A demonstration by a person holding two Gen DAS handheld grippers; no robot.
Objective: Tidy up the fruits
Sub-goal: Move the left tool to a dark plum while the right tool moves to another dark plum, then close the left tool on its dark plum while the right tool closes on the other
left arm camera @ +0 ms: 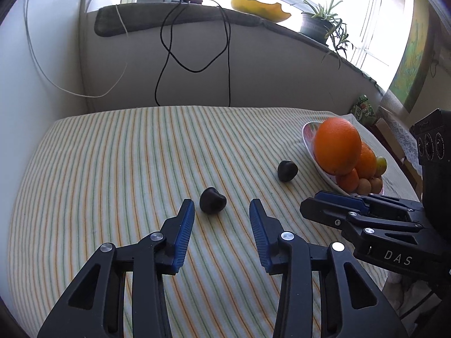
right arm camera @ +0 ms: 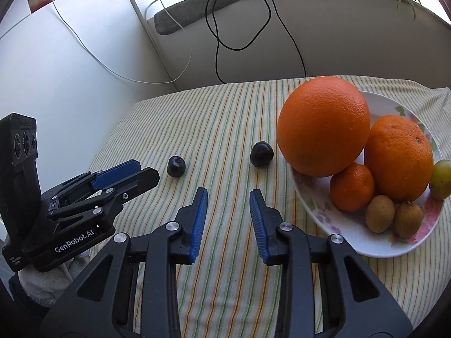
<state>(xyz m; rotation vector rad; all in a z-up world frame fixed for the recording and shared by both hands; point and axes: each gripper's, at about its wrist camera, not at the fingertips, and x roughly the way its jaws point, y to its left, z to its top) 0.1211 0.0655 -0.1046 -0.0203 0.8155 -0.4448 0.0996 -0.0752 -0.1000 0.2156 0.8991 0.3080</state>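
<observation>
Two small dark fruits lie on the striped tablecloth. The near dark fruit point(left arm camera: 212, 200) point(right arm camera: 176, 166) sits just ahead of my open, empty left gripper point(left arm camera: 222, 207), slightly left of its centre. The far dark fruit point(left arm camera: 287, 170) point(right arm camera: 262, 153) lies beside the white floral plate point(left arm camera: 310, 152) point(right arm camera: 389, 104). The plate holds a big orange point(left arm camera: 336, 146) point(right arm camera: 322, 125), a second orange point(right arm camera: 398, 156), a tangerine point(right arm camera: 352, 187), two brown fruits point(right arm camera: 379, 213) and a green fruit point(right arm camera: 441, 178). My right gripper point(right arm camera: 228, 197) is open and empty, a short way before the far dark fruit. Each gripper shows in the other's view.
A grey-padded bench back with hanging black and white cables point(left arm camera: 194, 48) stands behind the table. A potted plant point(left arm camera: 318, 25) and a yellow dish point(left arm camera: 259, 7) sit on the sill. A green packet point(left arm camera: 363, 109) lies past the plate. The table edge curves at left.
</observation>
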